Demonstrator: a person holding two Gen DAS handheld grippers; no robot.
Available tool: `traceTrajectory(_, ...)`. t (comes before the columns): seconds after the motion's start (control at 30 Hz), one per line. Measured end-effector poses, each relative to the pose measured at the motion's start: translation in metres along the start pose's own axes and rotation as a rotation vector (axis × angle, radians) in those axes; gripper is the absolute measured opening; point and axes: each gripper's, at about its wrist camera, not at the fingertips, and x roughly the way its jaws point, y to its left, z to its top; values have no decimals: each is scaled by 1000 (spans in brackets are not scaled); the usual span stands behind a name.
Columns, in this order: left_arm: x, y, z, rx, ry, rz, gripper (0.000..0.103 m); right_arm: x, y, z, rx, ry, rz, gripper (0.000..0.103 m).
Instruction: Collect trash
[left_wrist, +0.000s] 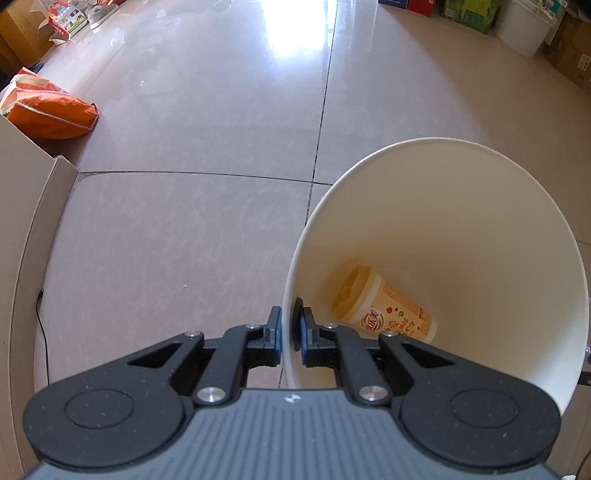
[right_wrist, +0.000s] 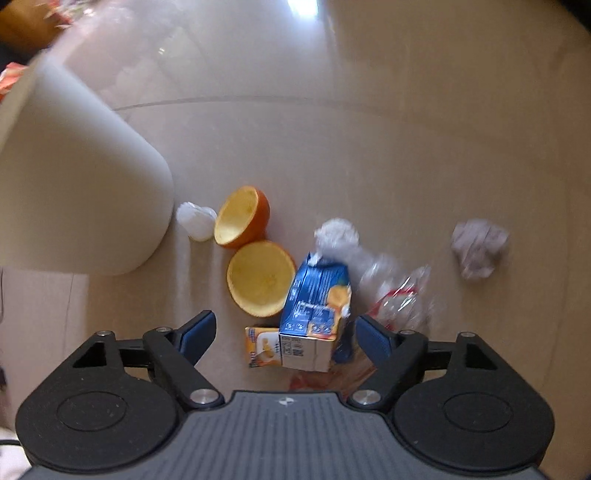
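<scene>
Left wrist: close at the bin (left_wrist: 461, 229) rim, looking inside.
Right wrist: low over floor litter, facing down.
Shared: bin.

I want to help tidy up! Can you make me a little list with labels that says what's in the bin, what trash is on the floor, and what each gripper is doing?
In the bin: one yellow cup
Bin: white bin, tipped
Left gripper: jaws shut on the bin's rim
Right gripper: jaws open, either side of the blue carton
Floor trash: two orange peel halves, white paper wads, grey wad, clear plastic wrapper, small yellow packet
</scene>
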Motion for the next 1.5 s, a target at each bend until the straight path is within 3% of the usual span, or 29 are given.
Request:
traceTrajectory(0.1,0,0,0,0,0,0,7,21,-2,10,51,71,22,85)
traceTrajectory(0.27,0,2,-1,-2,-5,-7,7,53,-2,16,57,168,-34,85)
traceTrajectory(0.57,-2,5,-1,4,-4,-10,7,90,-8,29,47,200,-99,83)
traceTrajectory(0.83,-1,7,-1,-5,-6,-22,7,103,-14,27,23,239,-134,61)
traceTrajectory(1.23,0,10,-2,-5,-5,-25,7,74,-5,25,-9,197,-135,61)
traceTrajectory(1.5,2,11,-2,-4,1,-30,7,14,7,31,-30,138,-70,61)
